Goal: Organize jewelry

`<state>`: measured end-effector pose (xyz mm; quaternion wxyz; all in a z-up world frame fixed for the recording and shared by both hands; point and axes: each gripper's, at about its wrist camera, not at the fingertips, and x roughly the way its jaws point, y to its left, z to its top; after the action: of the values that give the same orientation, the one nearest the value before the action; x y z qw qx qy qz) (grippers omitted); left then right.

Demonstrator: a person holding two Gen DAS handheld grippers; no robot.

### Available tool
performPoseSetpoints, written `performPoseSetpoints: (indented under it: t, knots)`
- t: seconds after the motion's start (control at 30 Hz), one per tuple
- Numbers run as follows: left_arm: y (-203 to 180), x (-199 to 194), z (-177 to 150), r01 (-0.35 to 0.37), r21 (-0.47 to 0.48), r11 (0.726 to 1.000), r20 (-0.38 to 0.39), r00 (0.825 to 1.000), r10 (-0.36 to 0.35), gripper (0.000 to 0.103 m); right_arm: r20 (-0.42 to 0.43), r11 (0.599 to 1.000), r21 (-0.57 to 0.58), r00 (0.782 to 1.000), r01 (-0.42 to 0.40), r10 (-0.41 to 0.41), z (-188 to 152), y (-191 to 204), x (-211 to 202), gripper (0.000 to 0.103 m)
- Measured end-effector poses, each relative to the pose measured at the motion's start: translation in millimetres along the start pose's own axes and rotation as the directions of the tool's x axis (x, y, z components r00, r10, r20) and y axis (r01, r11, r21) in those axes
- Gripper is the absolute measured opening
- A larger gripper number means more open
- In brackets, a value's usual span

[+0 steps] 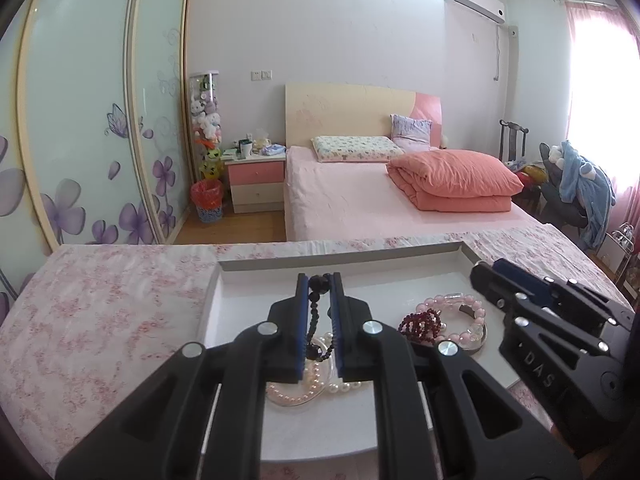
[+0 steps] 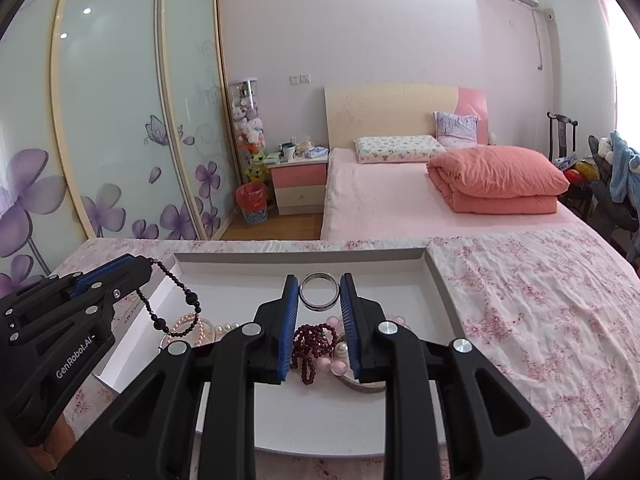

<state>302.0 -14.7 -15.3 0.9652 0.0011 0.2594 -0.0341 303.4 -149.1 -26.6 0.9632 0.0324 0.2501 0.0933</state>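
Note:
My left gripper (image 1: pixel 319 280) is shut on a black bead bracelet (image 1: pixel 317 308), whose loop dangles over the white tray (image 1: pixel 248 280). From the right wrist view the left gripper (image 2: pixel 138 266) comes in at the left, the black bracelet (image 2: pixel 176 312) hanging from its tip. My right gripper (image 2: pixel 319 280) is shut on a silver ring (image 2: pixel 308 300), held above the tray (image 2: pixel 300 258). In the left wrist view the right gripper (image 1: pixel 490 270) shows side on and the ring is hidden. In the tray lie a dark red bead bracelet (image 2: pixel 310 344), a pink bead bracelet (image 1: pixel 452 312) and a pearl bracelet (image 1: pixel 316 384).
The tray rests on a pink floral cloth (image 2: pixel 540 320) over a table. Beyond it stands a pink bed (image 1: pixel 360 200) with a folded quilt (image 1: pixel 456 180). A sliding wardrobe (image 1: pixel 100 120) runs along the left, and a nightstand (image 1: pixel 256 180) stands beside the bed.

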Motion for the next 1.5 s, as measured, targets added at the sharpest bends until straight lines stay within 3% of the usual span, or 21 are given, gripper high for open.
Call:
performPoseSetpoints:
  t: [0.1,0.23,0.7,0.8,1.23,1.5]
  knots:
    - [1,7,0,0.017,-0.003,1.0,-0.016,1.0,-0.017,0.014,-0.02,1.0,0.018,1.0,-0.009,0.009,-1,-2,4,0.025]
    - [8,7,1,0.016,-0.031,0.999,-0.017,1.0,-0.016,0.025,-0.018,0.999,0.044,1.0,-0.005,0.006,0,-9,-1,0.036]
    - [44,-53,10,-0.072,-0.101,0.992,0.041,0.996,0.076,0.037,0.034,0.996,0.093,0.999,0.013,-0.016,6,-22,-50,0.036]
    - [46,-75,4,-0.082,-0.095,0.992,0.061,0.994,0.088,0.044,0.046,0.996,0.092,0.999,0.014,-0.018,2,-21,-69,0.047]
    - [53,-162,-40,-0.096,-0.104,0.99,0.096,0.99,0.106,0.084,0.096,0.999,0.047,0.995,0.023,-0.028,-28,-3,-147,0.071]
    - [51,-196,-64,-0.11,-0.107,0.988,0.122,0.985,0.123,0.099,0.143,0.999,0.018,0.989,0.035,-0.037,-41,4,-177,0.086]
